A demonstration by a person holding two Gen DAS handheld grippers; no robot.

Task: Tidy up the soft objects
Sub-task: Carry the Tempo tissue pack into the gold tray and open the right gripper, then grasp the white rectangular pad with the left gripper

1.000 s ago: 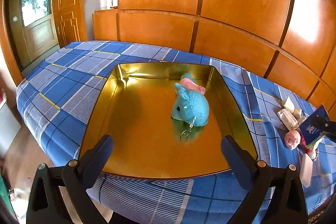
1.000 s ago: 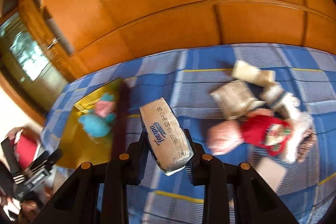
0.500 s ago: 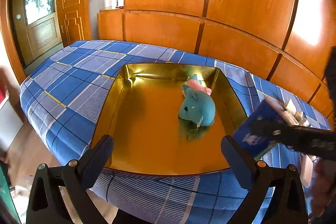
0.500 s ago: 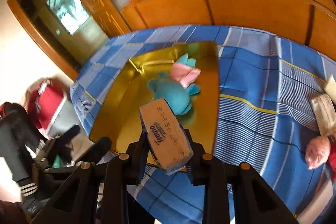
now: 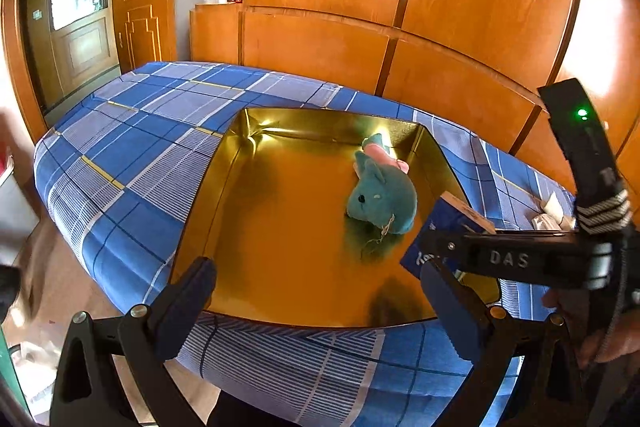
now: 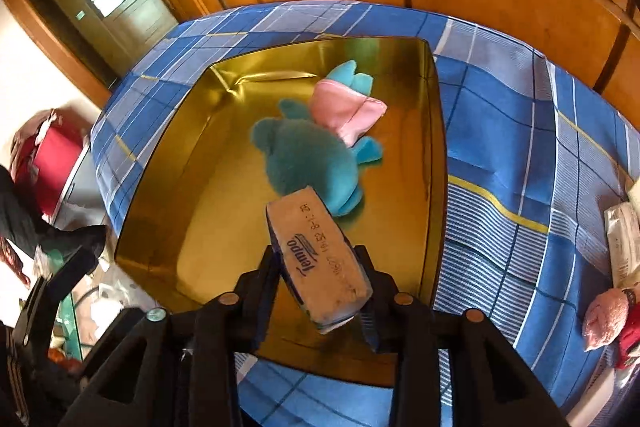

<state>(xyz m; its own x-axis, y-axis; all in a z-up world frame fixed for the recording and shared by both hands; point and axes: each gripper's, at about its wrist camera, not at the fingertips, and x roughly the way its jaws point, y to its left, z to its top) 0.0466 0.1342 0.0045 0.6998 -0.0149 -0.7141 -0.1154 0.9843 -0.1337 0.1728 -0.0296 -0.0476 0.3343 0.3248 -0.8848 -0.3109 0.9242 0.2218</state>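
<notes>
One bed [image 5: 132, 163] with a blue plaid sheet, wood panelling behind it. One shallow gold metal tray [image 5: 224, 211] sits on the sheet close to the bed's near edge. In the tray: one teal plush toy with a pink fabric patch [image 6: 304, 159], lying on its side toward the tray's far right corner, a thin cord or chain trailing from it. One white-and-blue tissue pack printed "Tempo" [image 6: 320, 255] is in the air above the tray's near right corner, tilted, between the fingers [image 6: 266, 275] of the right gripper [image 6: 320, 267]. Those fingers have just been opening, yet both sides of the pack appear to meet the pads and it sits off the tray floor. From the left wrist view the same pack shows as a blue corner just beside the plush toy, not touching it. Left gripper [image 5: 320, 291]: fingers spread wide, nothing between them, hanging over the tray's near edge. Toward the bed's right edge, well apart from the tray: one pink-and-red soft doll [image 6: 604, 319] and two pale wrapped packets [image 6: 624, 243], partly cut off.
</notes>
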